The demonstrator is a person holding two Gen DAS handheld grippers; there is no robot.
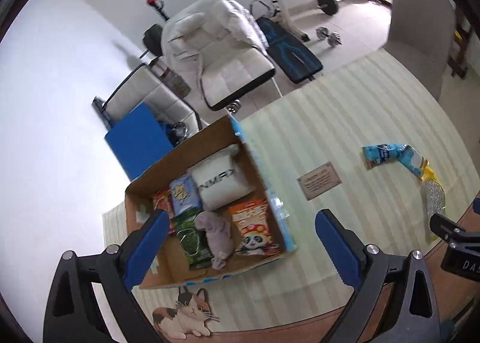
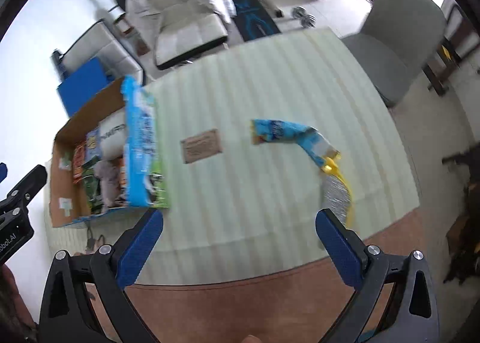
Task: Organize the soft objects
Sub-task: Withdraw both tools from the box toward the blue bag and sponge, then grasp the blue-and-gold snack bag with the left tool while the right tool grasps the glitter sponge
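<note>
An open cardboard box (image 1: 150, 256) stands on the pale striped mat (image 1: 345, 109). It holds a white pillow (image 1: 220, 181), a grey soft toy (image 1: 217, 235) and several snack bags. It shows at the left in the right wrist view (image 2: 61, 169). My left gripper (image 1: 240, 241) is open and empty just above the box. A blue and yellow packet (image 2: 297, 136) with a silver end (image 2: 336, 196) lies on the mat to the right; it also shows in the left wrist view (image 1: 399, 157). My right gripper (image 2: 238, 241) is open and empty, near its silver end.
A brown card (image 2: 202, 145) lies on the mat between box and packet. A cat sticker (image 1: 186, 316) is at the mat's near edge. Behind stand a white chair (image 1: 228, 73), a grey chair (image 2: 399, 37), a blue bin (image 1: 138, 142) and weights (image 1: 330, 4).
</note>
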